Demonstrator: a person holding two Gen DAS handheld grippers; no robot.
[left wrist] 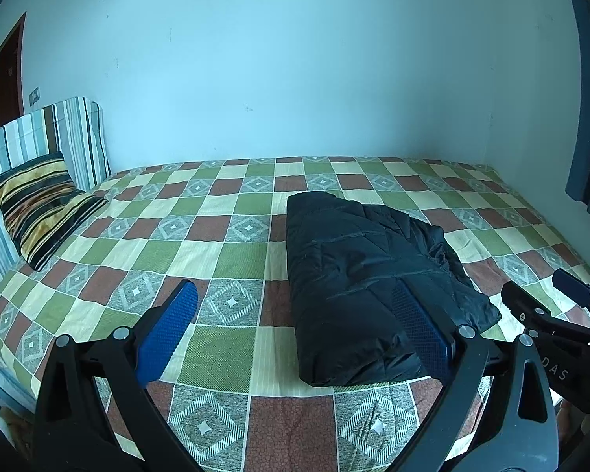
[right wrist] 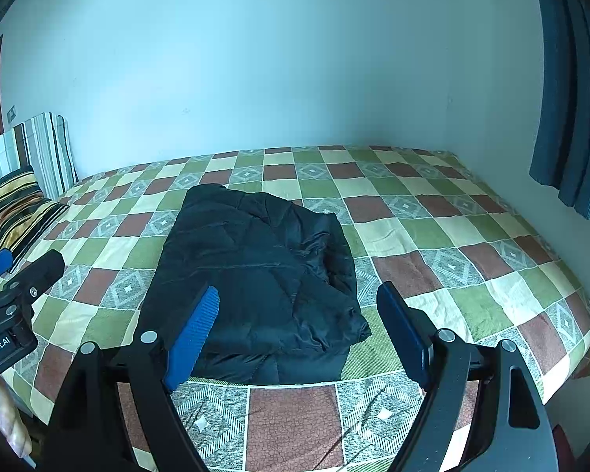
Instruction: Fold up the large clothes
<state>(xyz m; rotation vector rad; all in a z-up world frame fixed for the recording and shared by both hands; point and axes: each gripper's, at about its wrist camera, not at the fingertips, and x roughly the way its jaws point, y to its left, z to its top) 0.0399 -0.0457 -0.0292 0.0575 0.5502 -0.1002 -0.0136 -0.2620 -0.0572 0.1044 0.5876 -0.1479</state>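
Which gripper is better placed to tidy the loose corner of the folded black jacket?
Right, probably. The right gripper faces the black jacket with open jaws, the loose corner between its fingers. The left gripper, also open, points mostly at bare bedspread.

a folded black jacket [right wrist: 263, 275] lies on the checkered bedspread [right wrist: 452, 244]; the right gripper [right wrist: 295, 334] hovers near it, jaws wide apart.
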